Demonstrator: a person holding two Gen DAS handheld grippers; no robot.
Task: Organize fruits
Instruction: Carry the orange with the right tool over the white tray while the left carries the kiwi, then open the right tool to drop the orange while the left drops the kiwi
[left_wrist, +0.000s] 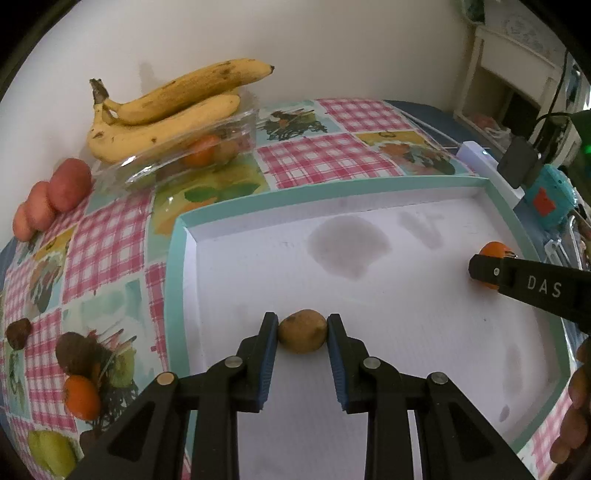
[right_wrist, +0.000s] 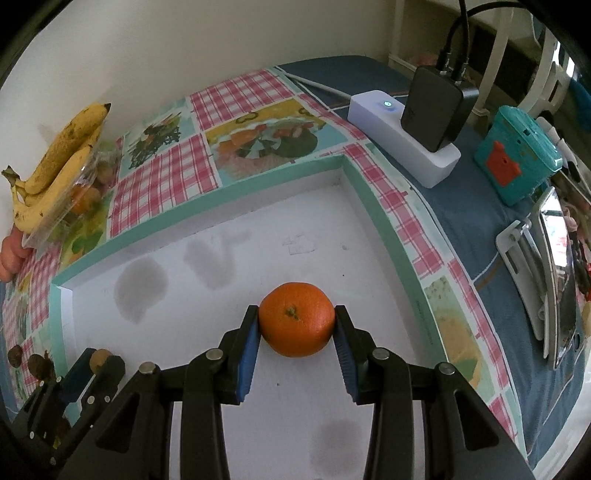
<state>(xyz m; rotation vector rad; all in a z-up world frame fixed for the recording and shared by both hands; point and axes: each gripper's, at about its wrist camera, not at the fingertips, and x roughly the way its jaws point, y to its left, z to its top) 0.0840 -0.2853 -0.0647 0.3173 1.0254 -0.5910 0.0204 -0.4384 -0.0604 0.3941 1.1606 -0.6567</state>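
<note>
The left gripper (left_wrist: 302, 325) pinches a small brown kiwi (left_wrist: 303, 331) between its blue pads, both jaws touching the fruit's sides just above the white floor of the teal-rimmed tray (left_wrist: 177, 280). The right gripper (right_wrist: 296, 322) clamps an orange (right_wrist: 296, 319) the same way, over the tray floor. Beyond the left jaws, bananas (left_wrist: 166, 107) rest on a clear plastic box (left_wrist: 192, 155).

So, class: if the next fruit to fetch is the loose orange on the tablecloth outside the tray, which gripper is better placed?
Probably left. The loose orange lies beside the tray on the left gripper side, though it must first release its brown fruit. The right gripper holds an orange across the tray.
</note>
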